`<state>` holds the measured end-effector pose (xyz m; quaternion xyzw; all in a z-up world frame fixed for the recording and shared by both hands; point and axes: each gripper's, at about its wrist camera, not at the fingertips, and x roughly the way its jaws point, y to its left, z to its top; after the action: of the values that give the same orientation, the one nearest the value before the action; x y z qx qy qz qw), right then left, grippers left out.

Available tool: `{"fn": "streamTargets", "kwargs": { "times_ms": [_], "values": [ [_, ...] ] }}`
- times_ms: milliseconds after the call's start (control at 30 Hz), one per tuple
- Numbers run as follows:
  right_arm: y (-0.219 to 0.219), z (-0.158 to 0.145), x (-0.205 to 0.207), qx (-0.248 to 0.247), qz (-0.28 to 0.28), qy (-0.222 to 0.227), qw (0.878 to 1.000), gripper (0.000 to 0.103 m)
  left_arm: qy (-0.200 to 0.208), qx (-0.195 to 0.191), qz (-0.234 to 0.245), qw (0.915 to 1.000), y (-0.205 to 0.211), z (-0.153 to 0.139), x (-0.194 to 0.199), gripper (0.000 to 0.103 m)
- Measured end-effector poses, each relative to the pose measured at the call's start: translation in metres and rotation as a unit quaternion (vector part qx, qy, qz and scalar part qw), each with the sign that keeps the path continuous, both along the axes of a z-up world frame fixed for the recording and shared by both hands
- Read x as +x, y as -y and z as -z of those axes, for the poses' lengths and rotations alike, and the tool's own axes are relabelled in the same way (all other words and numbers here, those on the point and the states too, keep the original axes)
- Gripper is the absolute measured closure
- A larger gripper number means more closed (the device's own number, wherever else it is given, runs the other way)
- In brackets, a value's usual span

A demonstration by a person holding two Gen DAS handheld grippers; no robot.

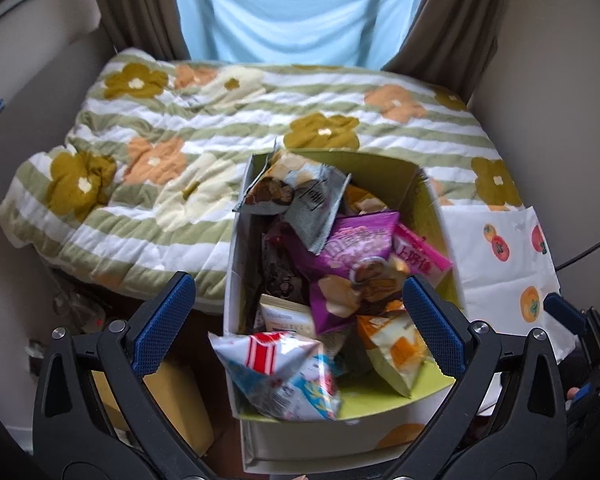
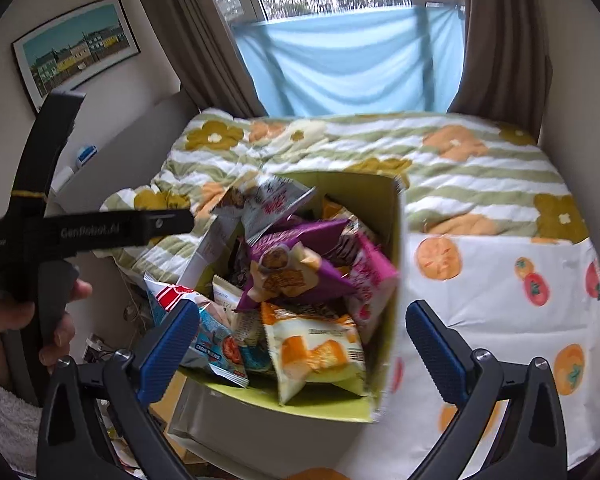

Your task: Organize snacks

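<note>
Item: 1 cardboard box (image 1: 436,216), green-lined, standing at the foot of the bed (image 1: 220,120), heaped with snack packets (image 1: 352,248) in no visible order; all packets in view are already inside or resting on the rim, so gathering looks done and any sorting within looks left to do. Left gripper (image 1: 300,328): jaws wide apart, holding nothing, nothing touching the pads, poised above the box's near end. Right gripper (image 2: 304,340): jaws fully spread, empty, over the same near edge.

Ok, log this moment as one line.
left gripper: open, empty | right gripper: open, empty | snack box: full, on bed | purple packet: on top
</note>
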<state>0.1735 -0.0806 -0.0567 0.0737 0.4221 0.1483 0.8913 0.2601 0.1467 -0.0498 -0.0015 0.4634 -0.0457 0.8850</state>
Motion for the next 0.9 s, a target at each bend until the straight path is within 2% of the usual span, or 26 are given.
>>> {"fn": "streamTargets", "kwargs": {
  "times_ms": [200,333,433,667,900],
  "values": [
    [0.047,-0.052,-0.036,-0.021,0.006,0.064,0.998,0.0,0.068,0.005,-0.009,0.9976,0.046,-0.044,-0.07,0.0],
    [0.085,-0.084,-0.073,-0.031,0.029,0.103,0.994,0.0,0.107,0.002,-0.009,0.9943,0.075,-0.058,-0.123,0.0],
    [0.106,-0.095,-0.099,-0.036,0.05,0.12,0.991,0.0,0.134,0.01,-0.013,0.9909,0.092,-0.062,-0.164,0.0],
    [0.131,-0.083,-0.147,-0.077,0.089,0.11,0.987,0.0,0.171,0.01,-0.016,0.9851,0.117,-0.055,-0.238,0.0],
    [0.144,-0.069,-0.183,-0.096,0.117,0.111,0.982,0.0,0.191,0.027,-0.024,0.9809,0.131,-0.047,-0.272,0.0]
  ]
}}
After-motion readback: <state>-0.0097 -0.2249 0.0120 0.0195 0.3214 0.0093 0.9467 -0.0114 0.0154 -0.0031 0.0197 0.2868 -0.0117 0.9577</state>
